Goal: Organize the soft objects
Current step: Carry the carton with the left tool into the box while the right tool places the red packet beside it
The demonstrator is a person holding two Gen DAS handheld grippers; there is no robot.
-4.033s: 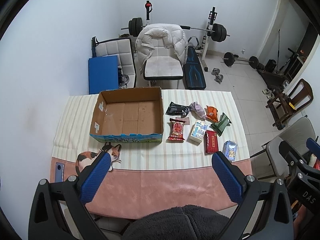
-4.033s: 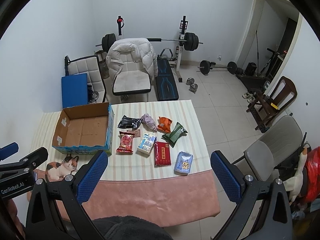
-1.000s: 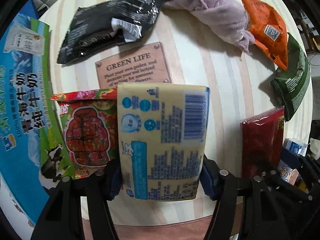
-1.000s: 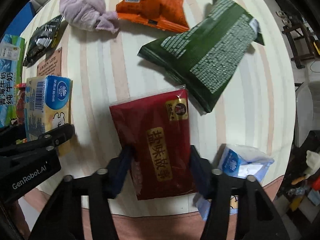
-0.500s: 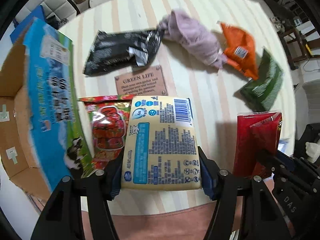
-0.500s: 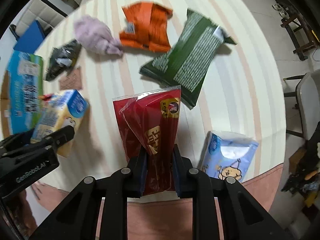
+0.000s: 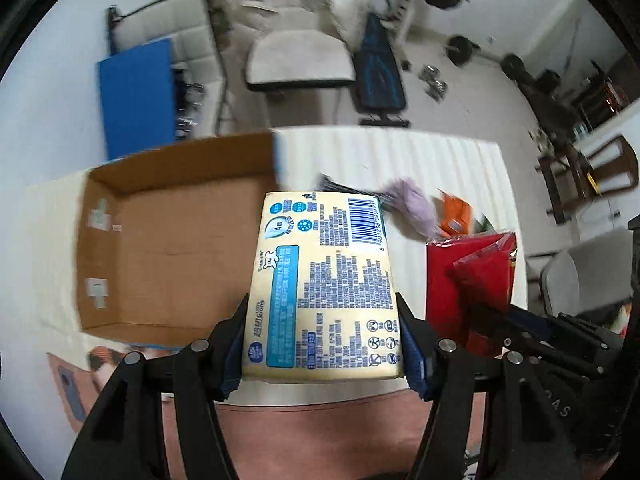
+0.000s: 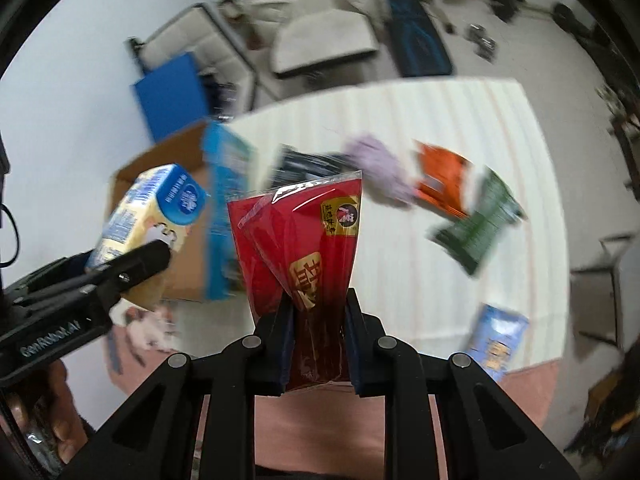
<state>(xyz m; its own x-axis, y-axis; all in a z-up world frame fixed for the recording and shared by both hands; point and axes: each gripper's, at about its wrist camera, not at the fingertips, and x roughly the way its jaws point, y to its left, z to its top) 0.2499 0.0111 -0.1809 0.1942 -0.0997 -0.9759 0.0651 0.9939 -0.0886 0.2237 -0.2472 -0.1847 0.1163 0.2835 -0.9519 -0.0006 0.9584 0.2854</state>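
Two packs are up off the table at once: your left gripper is clamped across the yellow tissue pack, and your right gripper is squeezed tight on the crumpled red pouch. You're in the carry step, so next swing both over the open box and release inside its walls (it looks empty, though motion blur hides the corners).

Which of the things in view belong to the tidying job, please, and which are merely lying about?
Part of the job:
- yellow tissue pack, in left gripper
- red foil packet, in right gripper
- open cardboard box
- lilac cloth
- orange pouch
- green pouch

Just lying about:
- white padded chair
- blue weight bench
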